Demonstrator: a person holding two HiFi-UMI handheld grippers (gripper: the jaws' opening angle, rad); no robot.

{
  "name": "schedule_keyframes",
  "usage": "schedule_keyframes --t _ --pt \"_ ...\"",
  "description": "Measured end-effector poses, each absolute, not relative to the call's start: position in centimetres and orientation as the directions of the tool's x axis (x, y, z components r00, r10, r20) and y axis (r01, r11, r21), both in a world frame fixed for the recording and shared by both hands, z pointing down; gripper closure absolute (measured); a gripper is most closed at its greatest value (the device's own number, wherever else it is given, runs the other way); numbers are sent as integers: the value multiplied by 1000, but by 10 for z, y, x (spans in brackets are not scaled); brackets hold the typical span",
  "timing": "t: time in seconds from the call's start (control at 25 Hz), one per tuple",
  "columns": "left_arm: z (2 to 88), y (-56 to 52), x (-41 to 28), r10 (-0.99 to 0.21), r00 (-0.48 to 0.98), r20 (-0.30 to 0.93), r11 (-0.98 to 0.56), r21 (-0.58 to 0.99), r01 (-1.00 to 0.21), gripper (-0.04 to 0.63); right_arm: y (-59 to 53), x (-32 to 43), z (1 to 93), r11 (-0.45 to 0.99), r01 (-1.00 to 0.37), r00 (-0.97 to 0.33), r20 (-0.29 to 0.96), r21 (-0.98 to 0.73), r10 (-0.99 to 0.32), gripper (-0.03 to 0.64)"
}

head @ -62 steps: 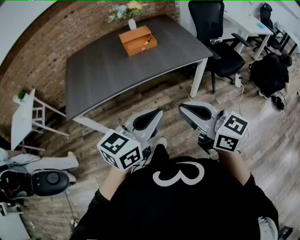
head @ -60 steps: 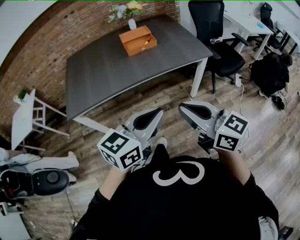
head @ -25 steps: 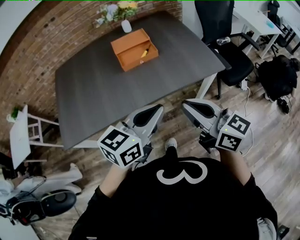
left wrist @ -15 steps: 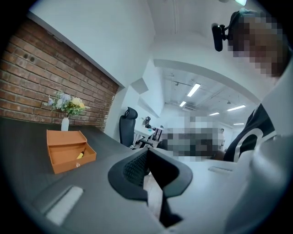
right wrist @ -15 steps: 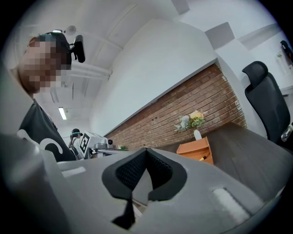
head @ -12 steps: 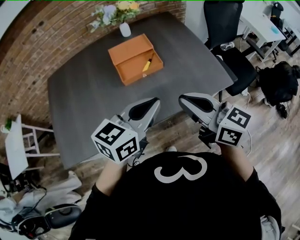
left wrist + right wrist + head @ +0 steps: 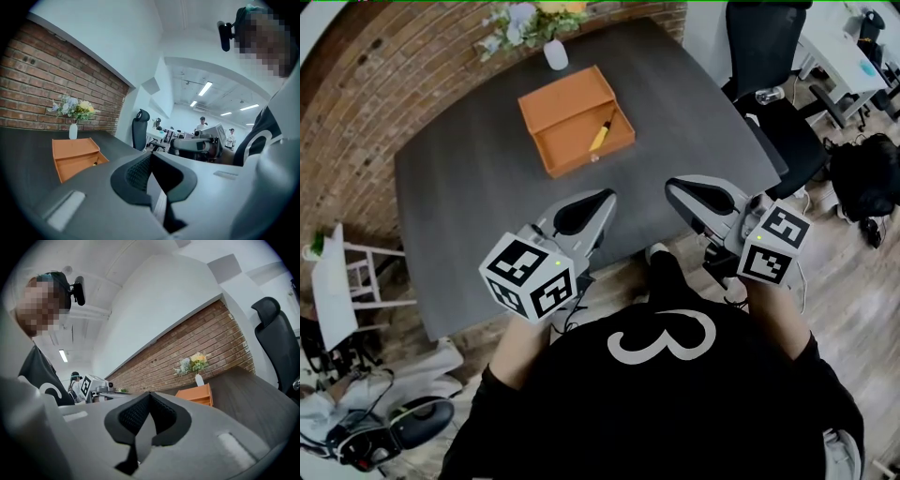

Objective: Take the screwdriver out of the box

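Closing in on the table [image 7: 469,202], the person brings the box [image 7: 562,117] far nearer than a second ago, the screwdriver [image 7: 601,137] lying inside (yellow handle, right half), while left gripper [image 7: 610,195] and right gripper [image 7: 669,185] both ride pinched together and empty, so a reach looks next.
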State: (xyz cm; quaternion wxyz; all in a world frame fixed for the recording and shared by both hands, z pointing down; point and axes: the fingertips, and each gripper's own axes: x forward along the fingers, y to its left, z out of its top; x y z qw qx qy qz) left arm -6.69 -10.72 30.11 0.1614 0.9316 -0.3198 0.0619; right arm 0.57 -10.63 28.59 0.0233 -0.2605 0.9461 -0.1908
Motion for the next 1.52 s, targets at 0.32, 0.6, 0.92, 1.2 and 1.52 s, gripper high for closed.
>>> schedule_keyframes --t 0.32,0.6,0.92,1.2,1.52 --pt "307 -176 -74 -636 720 278 -679 242 -693 580 -179 12 301 789 -432 -890 67 -437 -451 615" --pt "317 -240 -75 -662 670 337 -642 205 -738 546 -235 18 312 793 -396 -909 77 -463 -410 615" --pt "345 -296 -74 -612 635 470 -639 179 -748 473 -279 19 330 782 -375 -920 96 -498 -380 615" --pt "386 -342 -78 -541 591 599 -625 184 -759 430 -303 17 349 765 -363 -926 118 -532 -357 615" --pt "449 -365 -78 -444 544 712 -612 202 -764 402 -321 21 373 735 -368 -925 145 -570 -351 615"
